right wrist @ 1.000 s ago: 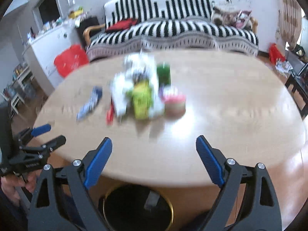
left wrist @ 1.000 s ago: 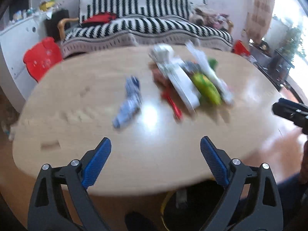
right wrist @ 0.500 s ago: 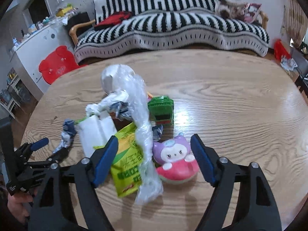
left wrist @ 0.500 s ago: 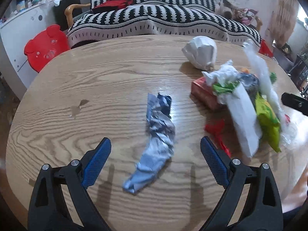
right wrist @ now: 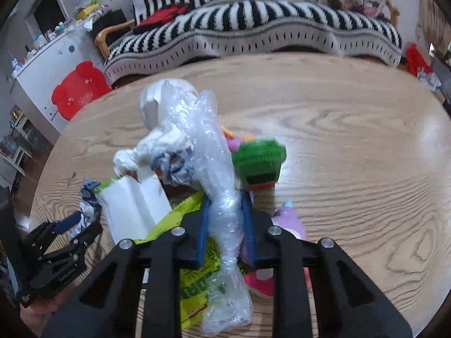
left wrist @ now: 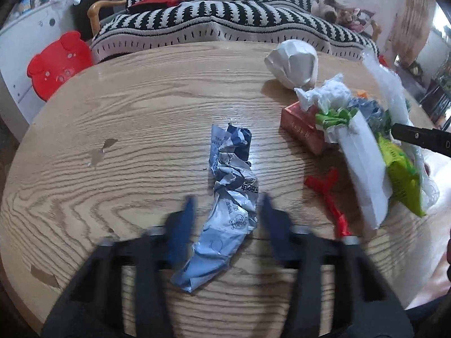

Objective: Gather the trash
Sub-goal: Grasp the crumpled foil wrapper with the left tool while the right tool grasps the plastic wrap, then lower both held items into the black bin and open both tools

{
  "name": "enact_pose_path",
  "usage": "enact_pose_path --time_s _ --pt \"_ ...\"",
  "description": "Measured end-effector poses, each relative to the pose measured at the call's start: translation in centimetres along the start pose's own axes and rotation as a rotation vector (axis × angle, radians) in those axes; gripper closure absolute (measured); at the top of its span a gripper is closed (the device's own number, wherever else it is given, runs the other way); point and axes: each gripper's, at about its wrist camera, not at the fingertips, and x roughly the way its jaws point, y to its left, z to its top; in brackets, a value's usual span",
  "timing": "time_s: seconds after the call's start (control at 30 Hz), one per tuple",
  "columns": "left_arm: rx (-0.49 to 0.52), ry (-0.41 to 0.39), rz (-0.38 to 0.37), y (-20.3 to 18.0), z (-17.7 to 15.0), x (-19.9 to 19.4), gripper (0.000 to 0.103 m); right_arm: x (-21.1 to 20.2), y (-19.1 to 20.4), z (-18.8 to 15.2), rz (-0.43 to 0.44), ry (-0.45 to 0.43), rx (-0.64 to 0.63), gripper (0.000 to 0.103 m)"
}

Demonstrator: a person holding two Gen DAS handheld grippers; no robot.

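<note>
A crumpled blue-and-white wrapper (left wrist: 229, 194) lies on the wooden table (left wrist: 141, 118). My left gripper (left wrist: 227, 214) is blurred, its jaws close on either side of the wrapper's lower part, closing in. My right gripper (right wrist: 224, 219) is shut on a long roll of clear plastic wrap (right wrist: 214, 169) in the trash pile. The pile holds a white paper bag (right wrist: 132, 205), a yellow-green packet (right wrist: 197, 278), a white wad (left wrist: 293, 63), a red box (left wrist: 303, 129) and a red plastic scrap (left wrist: 327, 194).
A green toy block (right wrist: 258, 163) and a pink plush toy (right wrist: 284, 225) lie beside the pile. A striped sofa (right wrist: 253, 28) stands behind the table, a red stool (right wrist: 77, 91) at the left. The table's right half (right wrist: 366, 155) is bare wood.
Both grippers moved forward over the table and closed in: the left around the blue wrapper, the right onto the clear plastic roll.
</note>
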Motion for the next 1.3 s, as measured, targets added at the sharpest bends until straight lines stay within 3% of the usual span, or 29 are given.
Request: enact_pose_path --time_s 0.17,0.63,0.83,1.1,1.3 --pt "-0.011 -0.033 0.002 0.2 -0.2 -1.3 0.073 -3.6 0.1 -0.2 0.036 -0.077 -0.002 0.081" --pt "0.012 -0.072 -0.03 -2.3 -2.8 -5.9 0.073 -7.5 -0.3 -5.0 0.079 -0.04 -0.034 0.081" --pt "0.086 -0.076 -0.057 -4.4 -6.4 -9.1 0.072 -10.4 0.9 -9.5 0.114 -0.016 -0.075 0.081" --pt "0.159 -0.047 -0.111 -6.7 -13.5 -12.2 0.072 -14.1 2.1 -17.2 0.168 0.035 -0.116 0.081" --pt "0.236 0.11 -0.196 -8.8 -20.3 -11.4 0.072 -13.3 1.6 -23.6 0.202 0.183 -0.084 0.081"
